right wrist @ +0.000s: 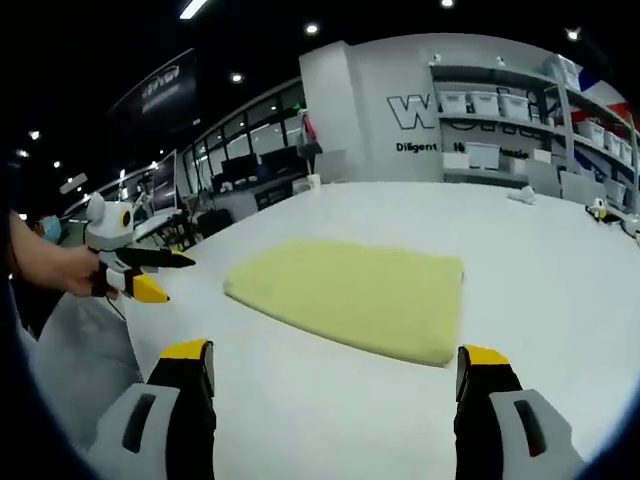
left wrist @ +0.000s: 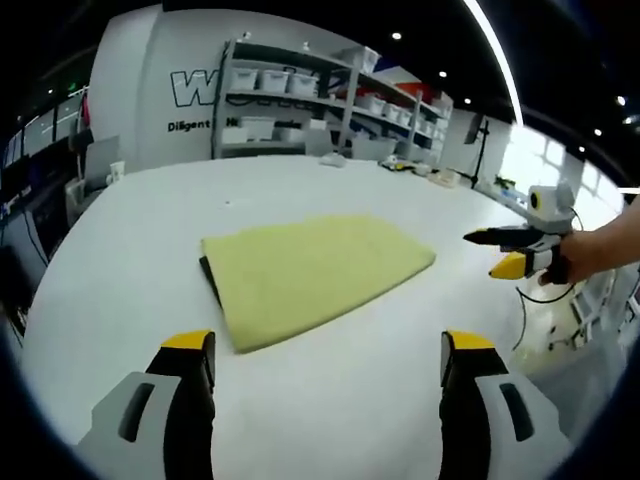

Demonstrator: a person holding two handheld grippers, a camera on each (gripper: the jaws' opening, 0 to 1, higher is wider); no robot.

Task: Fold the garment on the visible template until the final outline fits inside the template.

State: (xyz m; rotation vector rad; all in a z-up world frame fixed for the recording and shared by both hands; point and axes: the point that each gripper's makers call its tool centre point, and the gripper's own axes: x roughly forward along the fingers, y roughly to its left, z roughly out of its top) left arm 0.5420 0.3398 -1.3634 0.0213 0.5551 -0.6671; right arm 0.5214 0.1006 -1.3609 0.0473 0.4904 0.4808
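A yellow-green garment (left wrist: pixel 315 275) lies folded into a flat rectangle in the middle of the white table (left wrist: pixel 130 240). A dark template edge (left wrist: pixel 209 281) peeks out along one side of it. My left gripper (left wrist: pixel 328 372) stands open short of the garment, nothing between its jaws. My right gripper (left wrist: pixel 503 252), held by a hand (left wrist: pixel 605 250), hovers open just off the garment's far corner. In the right gripper view the garment (right wrist: pixel 350 290) lies ahead of the open right gripper (right wrist: pixel 333 378), and the left gripper (right wrist: pixel 152 274) hovers open beside it.
Shelves with white bins (left wrist: pixel 300 90) stand past the table's far edge, in front of a lettered wall. Small items (left wrist: pixel 335 158) lie at the table's far side. A cable (left wrist: pixel 521 312) hangs under the right gripper. Desks with monitors (right wrist: pixel 250 165) line the room's side.
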